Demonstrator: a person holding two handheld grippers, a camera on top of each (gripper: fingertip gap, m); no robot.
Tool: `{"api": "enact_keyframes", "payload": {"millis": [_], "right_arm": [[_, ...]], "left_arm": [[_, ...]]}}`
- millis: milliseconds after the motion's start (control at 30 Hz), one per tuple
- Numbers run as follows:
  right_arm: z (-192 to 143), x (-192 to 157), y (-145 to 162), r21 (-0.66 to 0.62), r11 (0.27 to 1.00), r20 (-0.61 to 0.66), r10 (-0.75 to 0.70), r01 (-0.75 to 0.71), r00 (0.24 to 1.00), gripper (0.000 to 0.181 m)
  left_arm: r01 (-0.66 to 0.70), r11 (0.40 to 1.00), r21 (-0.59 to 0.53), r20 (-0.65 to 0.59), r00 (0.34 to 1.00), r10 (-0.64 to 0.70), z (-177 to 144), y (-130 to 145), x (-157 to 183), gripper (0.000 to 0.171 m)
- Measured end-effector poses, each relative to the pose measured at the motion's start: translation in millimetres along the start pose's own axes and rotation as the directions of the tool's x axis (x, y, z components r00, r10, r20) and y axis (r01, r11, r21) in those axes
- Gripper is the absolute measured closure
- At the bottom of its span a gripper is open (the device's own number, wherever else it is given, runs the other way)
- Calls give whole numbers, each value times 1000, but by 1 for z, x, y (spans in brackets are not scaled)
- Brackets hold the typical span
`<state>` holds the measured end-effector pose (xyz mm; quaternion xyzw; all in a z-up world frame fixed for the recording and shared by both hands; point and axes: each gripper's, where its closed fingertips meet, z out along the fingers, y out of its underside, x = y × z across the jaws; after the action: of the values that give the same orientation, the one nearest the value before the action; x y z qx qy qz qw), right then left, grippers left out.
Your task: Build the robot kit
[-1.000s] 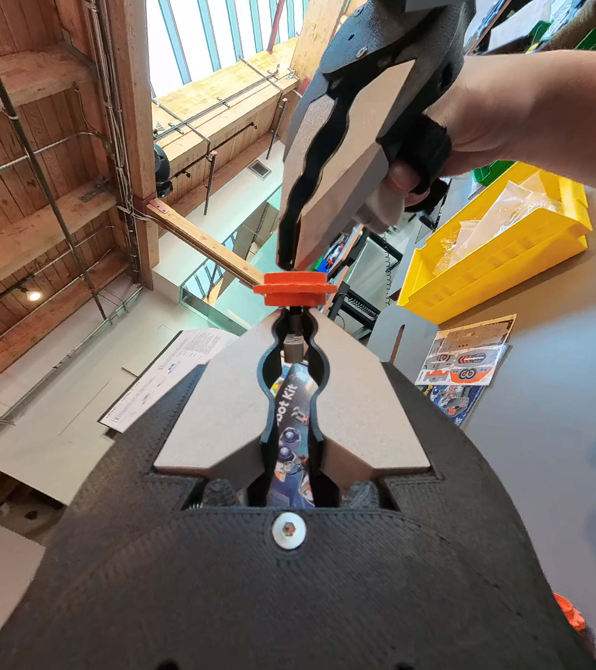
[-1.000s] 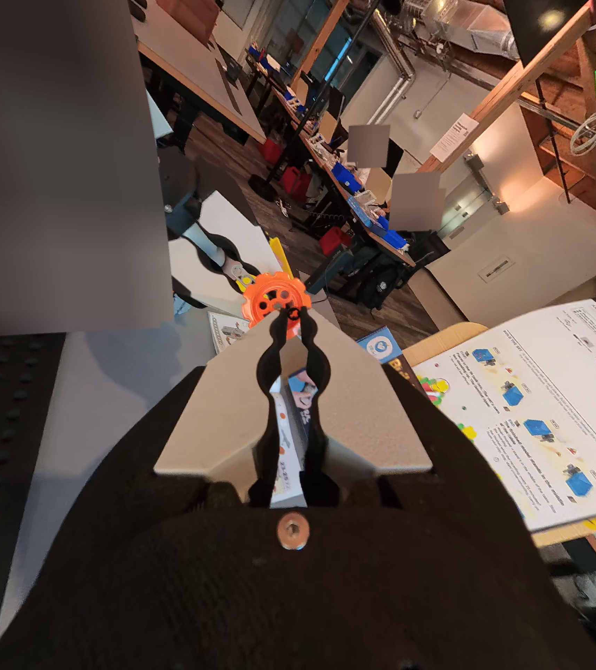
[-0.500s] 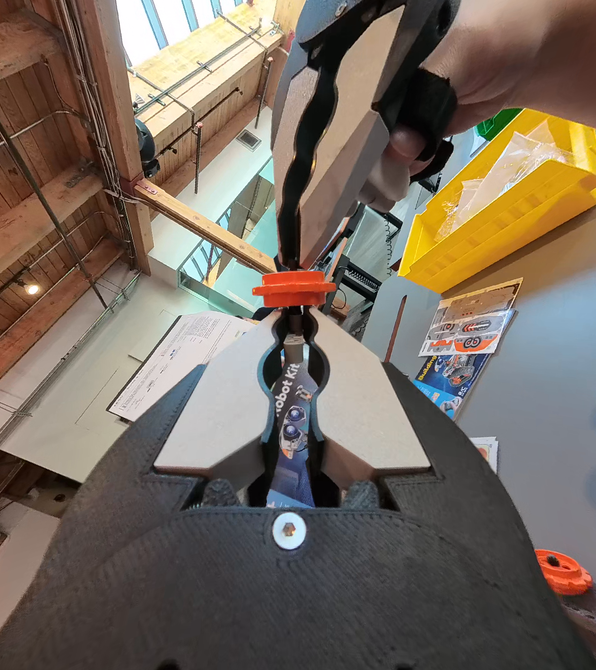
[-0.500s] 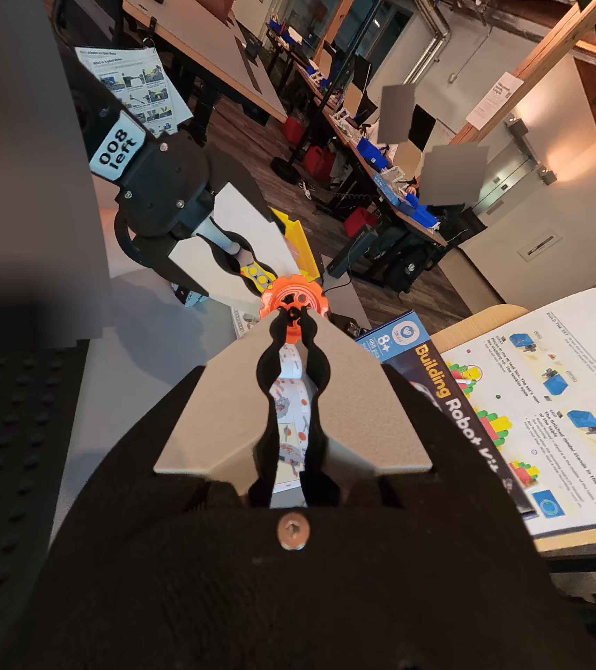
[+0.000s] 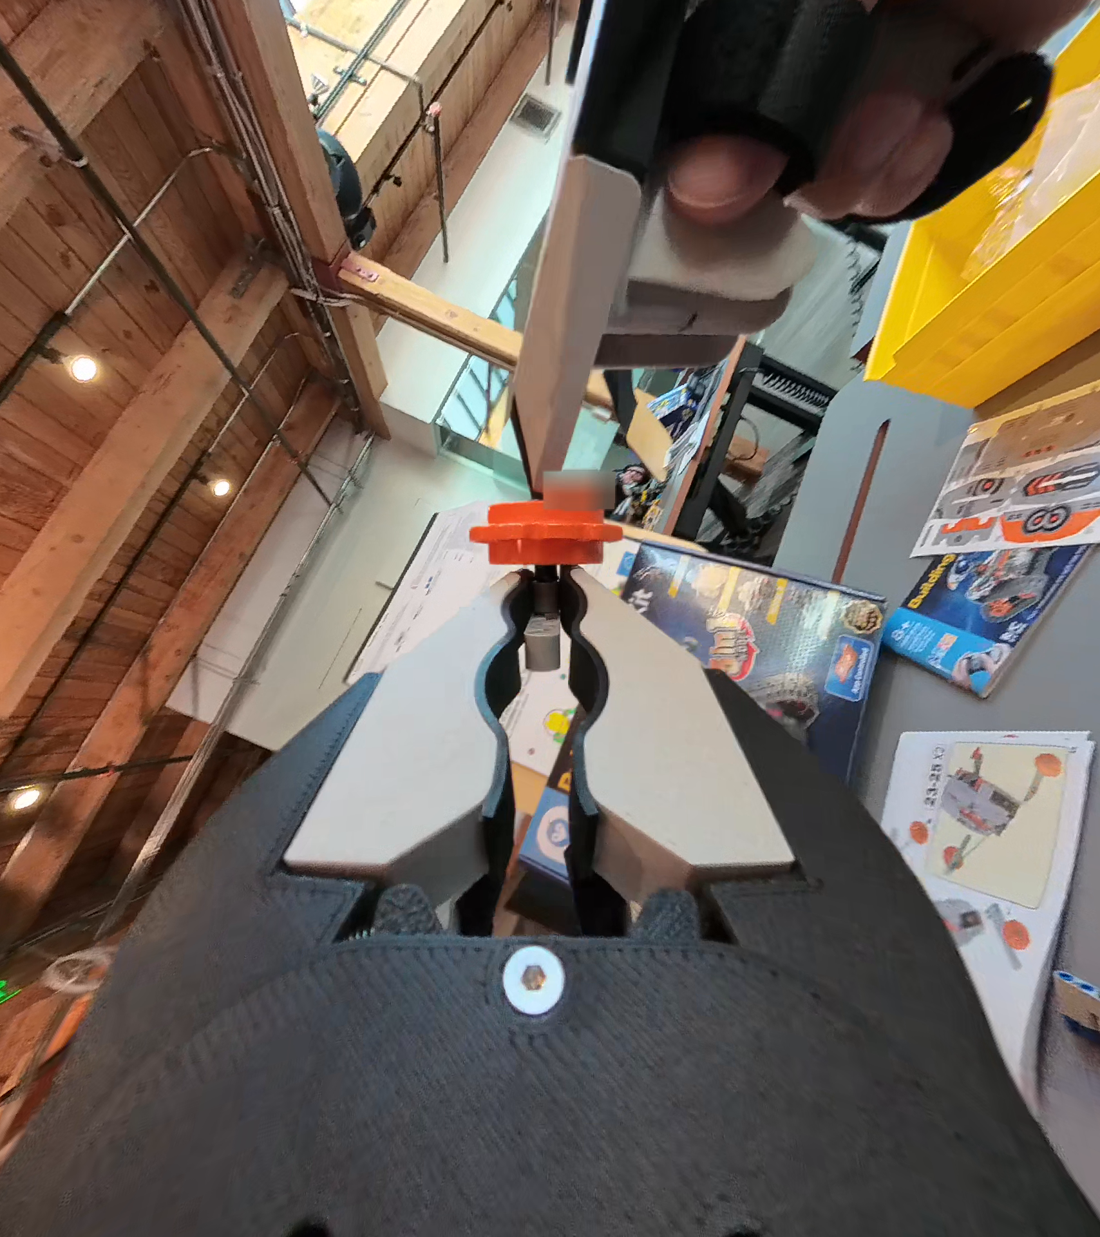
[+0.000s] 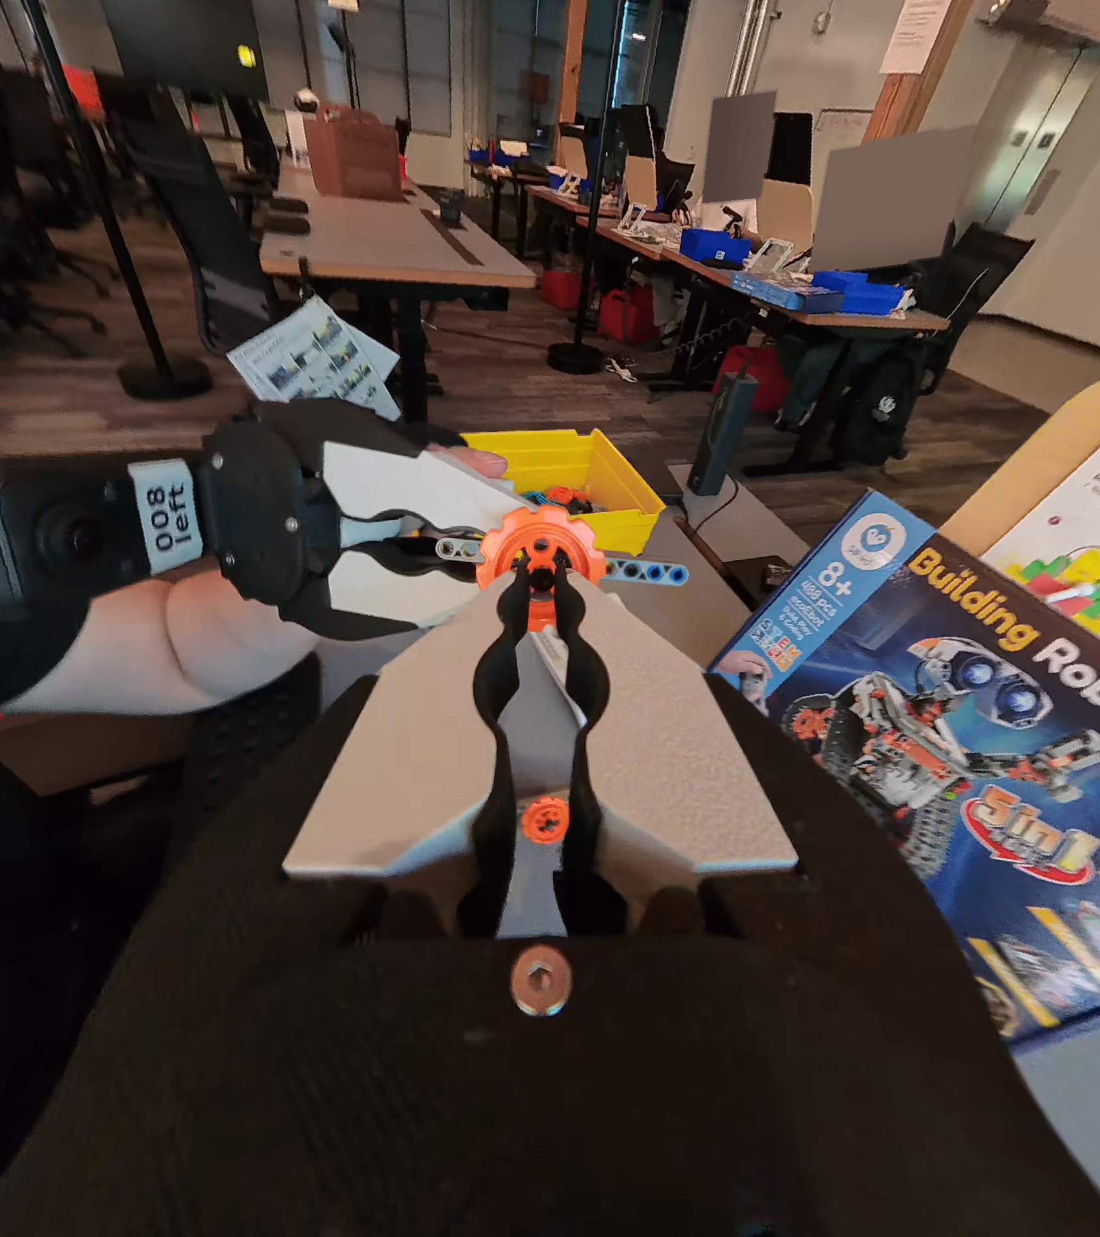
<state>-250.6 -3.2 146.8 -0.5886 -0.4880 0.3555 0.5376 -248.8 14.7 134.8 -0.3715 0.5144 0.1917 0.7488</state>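
An orange gear wheel (image 5: 544, 532) sits on a short dark axle that ends in a small grey connector (image 5: 540, 642). My left gripper (image 5: 544, 582) is shut on that grey connector and axle, just below the wheel. In the right wrist view the left gripper (image 6: 467, 539) comes in from the left, and the wheel (image 6: 574, 545) faces my right gripper. My right gripper (image 6: 540, 579) is shut on a small black pin at the wheel's hub. In the left wrist view the right gripper (image 5: 537, 468) comes down from above onto the wheel, held by a hand.
A yellow bin (image 6: 574, 455) with loose parts stands behind, also in the left wrist view (image 5: 1036, 234). A blue robot kit box (image 6: 975, 736), a blue beam (image 6: 648, 571) and a small orange wheel (image 6: 544, 822) lie on the grey table. An instruction booklet (image 5: 982, 823) and sticker sheet (image 5: 1036, 495) lie nearby. Less than 4 cm separates the two grippers' tips.
Both grippers have turned and swung together while staying on the orange wheel assembly. The right gripper now stands closer and steeper over the left one. Neither has opened.
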Motion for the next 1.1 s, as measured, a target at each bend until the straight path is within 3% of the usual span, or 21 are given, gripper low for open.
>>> {"api": "enact_keyframes", "payload": {"millis": [233, 467, 967, 1100], "right_arm": [[6, 5, 1, 39, 991, 62, 122, -125, 991, 175], [5, -1, 11, -30, 997, 62, -69, 70, 996, 175], [9, 9, 54, -305, 942, -3, -149, 141, 989, 176], [10, 9, 58, -320, 935, 8, -159, 153, 987, 176]], "left_arm": [[-91, 993, -73, 41, 995, 94, 1, 9, -4, 166], [-104, 994, -40, -17, 994, 104, -1, 8, 5, 166], [-287, 954, -89, -169, 948, 270, 6, 23, 43, 166], [-280, 958, -66, -191, 946, 263, 6, 23, 49, 167]]}}
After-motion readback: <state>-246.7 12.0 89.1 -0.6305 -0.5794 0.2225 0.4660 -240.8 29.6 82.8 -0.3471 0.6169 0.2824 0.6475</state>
